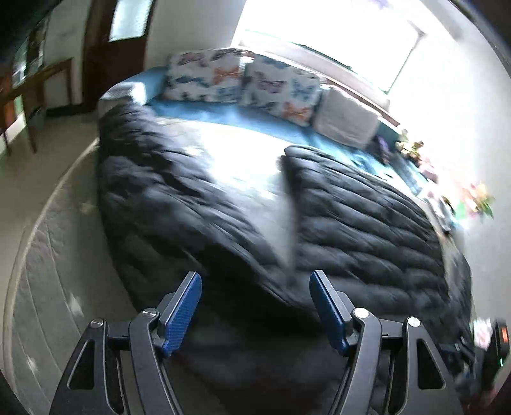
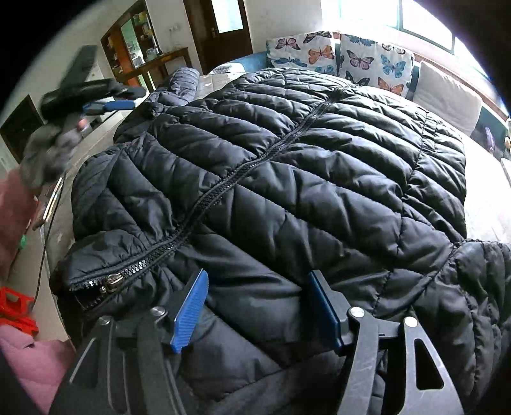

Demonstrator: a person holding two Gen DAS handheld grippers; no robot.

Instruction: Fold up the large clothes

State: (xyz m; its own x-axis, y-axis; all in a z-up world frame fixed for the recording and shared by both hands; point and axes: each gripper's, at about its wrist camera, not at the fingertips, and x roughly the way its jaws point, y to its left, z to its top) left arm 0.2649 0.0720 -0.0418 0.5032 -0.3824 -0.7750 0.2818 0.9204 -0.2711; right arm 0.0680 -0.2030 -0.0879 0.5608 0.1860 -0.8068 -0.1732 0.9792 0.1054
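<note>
- My right claw (image 2: pixel 255 306) hangs just over the jacket's collar end, jaws spread, nothing pinched; the puffy fabric bulges up between the blue pads (image 2: pixel 188 313) but they do not press it.
- My left claw (image 1: pixel 255 306) is also spread and empty, above the near edge of the same coat. Seen from the right wrist it shows at upper left (image 2: pixel 105 95), blurred, off the bed's side.
- Black quilted jacket (image 2: pixel 287 166): spread front-up across the bed, zipped shut, zipper (image 2: pixel 223 188) running from the collar near me toward the pillows. Zipper pull (image 2: pixel 113 281) lies at the collar, left of my right claw.
- One sleeve (image 2: pixel 180 83) trails off at the far left; another bulges at the lower right (image 2: pixel 479 287).
- Risks, as I judge them: the shell looks slick and overstuffed, so a shallow bite may slip out mid-fold; a deep bite may gather both layers and drag the whole coat instead of turning one panel.
- The coat sits close to the mattress edge; a hard pull toward me could slide it to the floor.
- Left view is motion-blurred, so placement there is uncertain.
- Beyond: butterfly pillows (image 2: pixel 319 54), white cushion (image 2: pixel 447 92), bright window (image 2: pixel 415 16), wooden door (image 2: pixel 223 28).
</note>
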